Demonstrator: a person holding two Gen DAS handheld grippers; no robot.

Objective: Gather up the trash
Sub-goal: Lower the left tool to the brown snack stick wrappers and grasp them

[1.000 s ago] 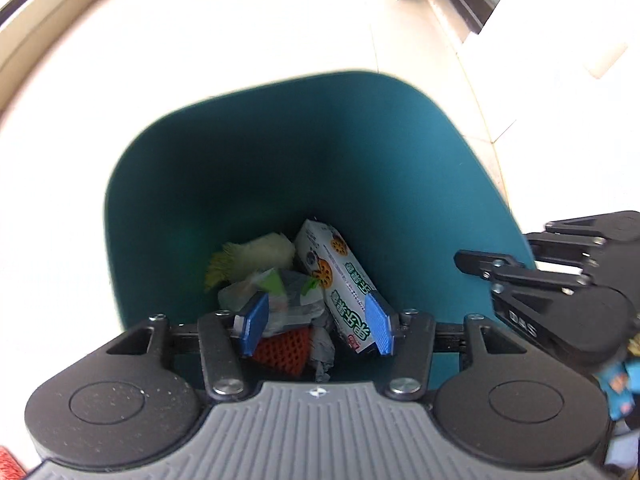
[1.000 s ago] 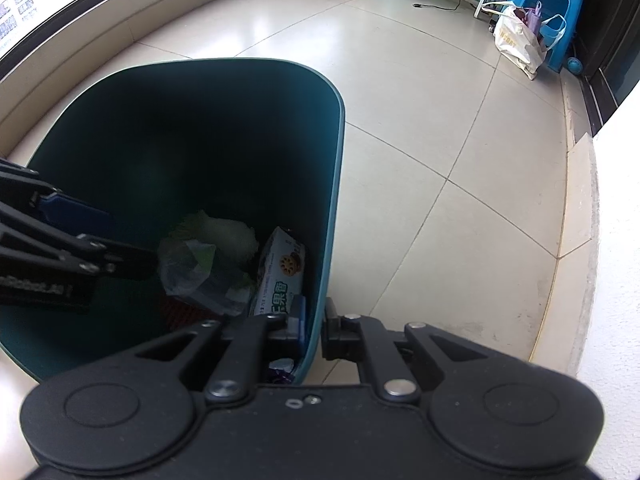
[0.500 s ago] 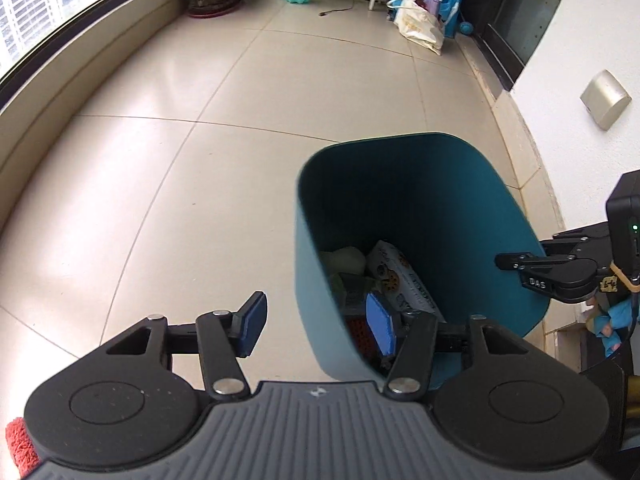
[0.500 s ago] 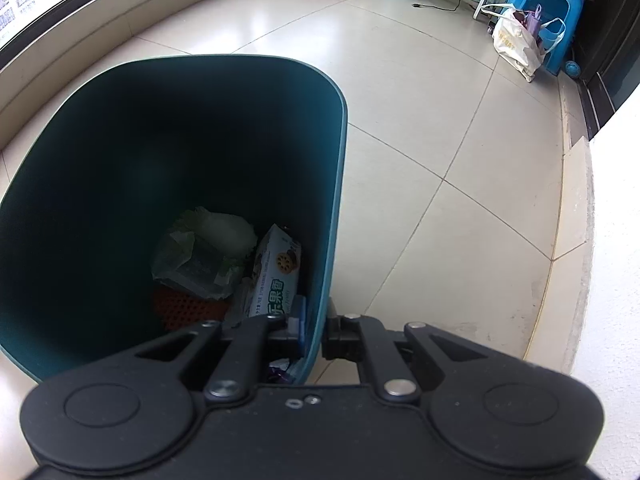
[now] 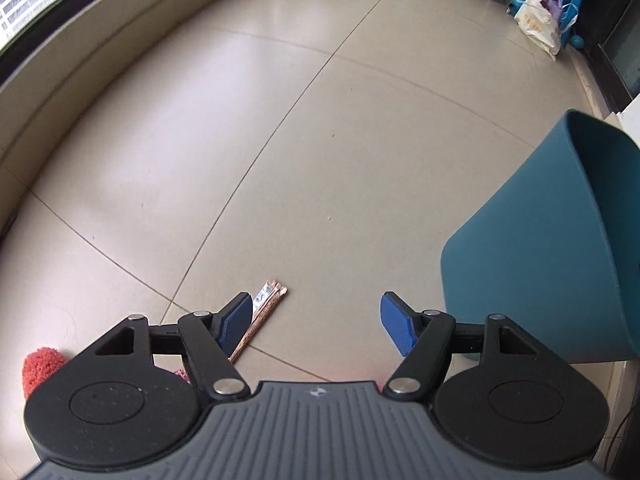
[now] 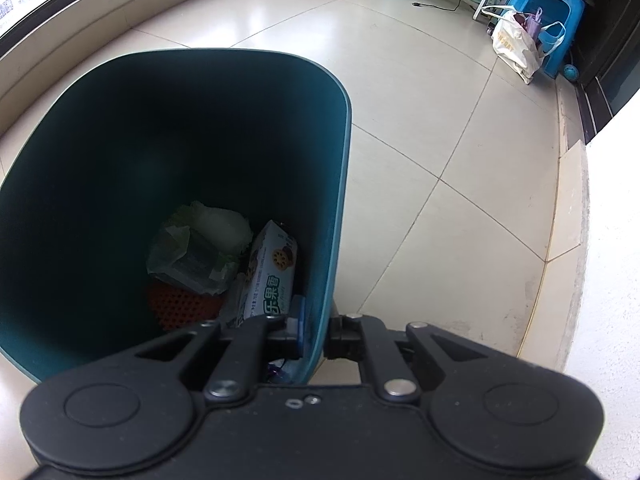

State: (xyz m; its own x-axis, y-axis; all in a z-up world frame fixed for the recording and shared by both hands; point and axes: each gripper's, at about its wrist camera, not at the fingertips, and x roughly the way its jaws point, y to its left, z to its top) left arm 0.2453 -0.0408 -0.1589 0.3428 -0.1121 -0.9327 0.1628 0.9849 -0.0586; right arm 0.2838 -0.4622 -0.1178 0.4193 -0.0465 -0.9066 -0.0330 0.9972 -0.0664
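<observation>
Left wrist view: left gripper (image 5: 316, 320) spread wide, empty, low over floor (image 5: 280, 160). Wrapper (image 5: 262, 316) flat on tile, just ahead and left, partly behind left finger (image 5: 234, 318); long axis ahead-right. Right gripper (image 6: 314, 326) clamped on bin (image 6: 340, 184) rim, so left likely nearer.
</observation>
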